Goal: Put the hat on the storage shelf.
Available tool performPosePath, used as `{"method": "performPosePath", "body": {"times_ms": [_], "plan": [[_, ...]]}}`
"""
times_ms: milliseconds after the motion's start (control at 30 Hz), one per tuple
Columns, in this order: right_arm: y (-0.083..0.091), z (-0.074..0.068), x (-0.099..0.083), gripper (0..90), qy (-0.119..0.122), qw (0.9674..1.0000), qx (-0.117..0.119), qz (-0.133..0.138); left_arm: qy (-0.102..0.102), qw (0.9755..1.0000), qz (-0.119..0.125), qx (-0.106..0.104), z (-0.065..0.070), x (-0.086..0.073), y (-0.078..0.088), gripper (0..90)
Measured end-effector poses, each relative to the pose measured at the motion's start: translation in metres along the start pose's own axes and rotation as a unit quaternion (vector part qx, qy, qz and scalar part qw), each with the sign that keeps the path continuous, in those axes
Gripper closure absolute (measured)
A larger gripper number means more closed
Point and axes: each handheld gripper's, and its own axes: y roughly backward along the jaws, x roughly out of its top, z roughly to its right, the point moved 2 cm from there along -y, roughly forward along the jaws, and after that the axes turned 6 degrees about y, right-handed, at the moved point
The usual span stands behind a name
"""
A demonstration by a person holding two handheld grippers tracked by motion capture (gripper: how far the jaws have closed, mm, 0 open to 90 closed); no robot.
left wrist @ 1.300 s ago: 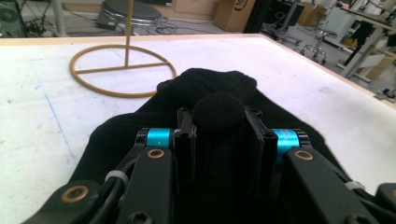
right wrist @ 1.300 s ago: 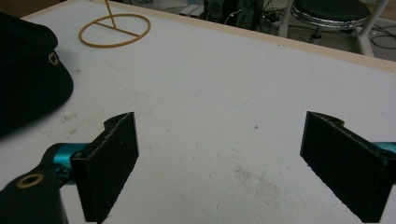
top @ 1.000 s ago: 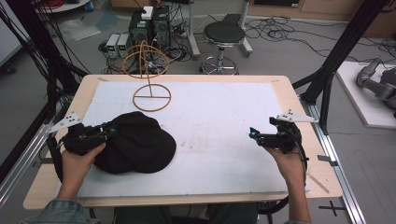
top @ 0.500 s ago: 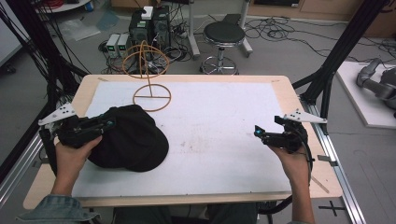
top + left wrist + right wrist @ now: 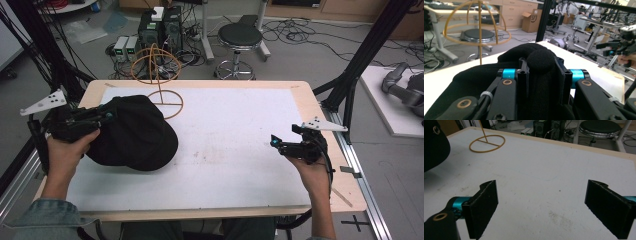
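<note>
— Near the left edge of the table [image 5: 235, 130], what is that dark shape?

— It's a black cap [image 5: 132, 132]. The left hand-held gripper [image 5: 102, 117] has its jaws clamped together on a fold of the cap's cloth; in the left gripper view a bunched lump of black cloth [image 5: 541, 62] sticks up between the two jaws.

— Is the cap lying on the table?

— Its gripped side looks held up off the white surface, and the front of the cap hangs down toward the table. From the high view I cannot tell whether its lower edge touches.

— What stands behind it?

— A hat stand [image 5: 159, 75] of thin bent wood, at the far-left corner of the table: a flat ring as its base, an upright stick, and a round cage of hoops at the top. The cap sits just in front of the base ring and overlaps its near-left part in the high view. The left gripper view shows the hoop cage [image 5: 476, 25] beyond the cap.

— And the other hand?

— The right hand-held gripper [image 5: 280, 145] is held near the right edge of the table, pointing left toward the middle, well apart from the cap. Its jaws stand wide apart with nothing between them; in the right gripper view bare white table shows between the two black pads [image 5: 484, 207].
</note>
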Motion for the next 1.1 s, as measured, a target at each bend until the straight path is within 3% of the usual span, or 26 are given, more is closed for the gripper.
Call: {"method": "performPosePath", "body": {"times_ms": [133, 467, 967, 1100], "plan": [[0.001, 0.000, 0.000, 11.2, -0.001, 1.0000, 0.001, 0.002, -0.005, 0.9999, 0.008, -0.003, 0.001, 0.013, 0.002, 69.1], [0.000, 0.000, 0.000, 11.3, -0.002, 1.0000, 0.004, -0.001, -0.020, 0.9990, 0.035, -0.021, 0.008, 0.064, 0.011, 69.1], [-0.002, -0.002, 0.000, 11.2, -0.001, 1.0000, 0.008, -0.002, -0.039, 0.9954, 0.079, -0.036, 0.005, 0.102, 0.010, 69.2], [-0.003, -0.002, -0.001, 11.2, 0.002, 1.0000, 0.008, -0.003, -0.052, 0.9934, 0.094, -0.040, 0.009, 0.115, 0.005, 69.2]]}}
